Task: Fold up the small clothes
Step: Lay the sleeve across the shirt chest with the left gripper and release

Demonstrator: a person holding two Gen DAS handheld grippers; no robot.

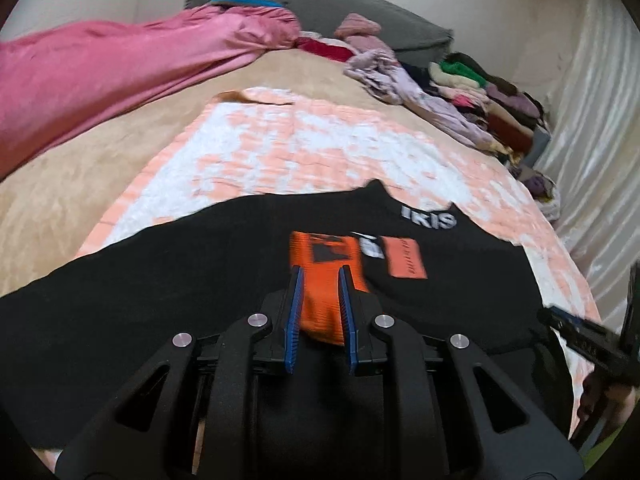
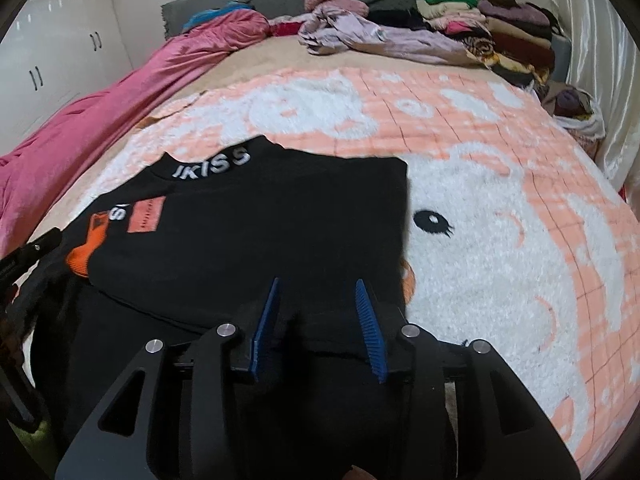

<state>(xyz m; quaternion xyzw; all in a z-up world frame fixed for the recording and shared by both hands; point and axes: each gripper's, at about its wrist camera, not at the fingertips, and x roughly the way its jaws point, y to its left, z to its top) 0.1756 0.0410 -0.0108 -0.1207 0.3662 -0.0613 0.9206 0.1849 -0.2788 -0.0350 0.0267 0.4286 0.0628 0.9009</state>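
Observation:
A small black top (image 1: 160,280) with white "IKISS" collar lettering and orange patches lies on a pink-and-white blanket (image 1: 300,148). It also shows in the right wrist view (image 2: 260,232). My left gripper (image 1: 320,276) is shut on the top's orange ribbed cuff (image 1: 324,304), which lies across the black chest. My right gripper (image 2: 318,292) is partly closed, with black fabric of the top's lower hem (image 2: 324,336) bunched between its blue pads. The left gripper's tip shows at the left edge of the right wrist view (image 2: 32,252).
A pink quilt (image 1: 100,76) lies along the left of the bed. A grey headboard cushion (image 1: 340,4) stands at the back. Loose lilac clothes (image 2: 360,36) and a stack of folded clothes (image 2: 500,28) sit at the far right, by a white curtain (image 2: 592,40).

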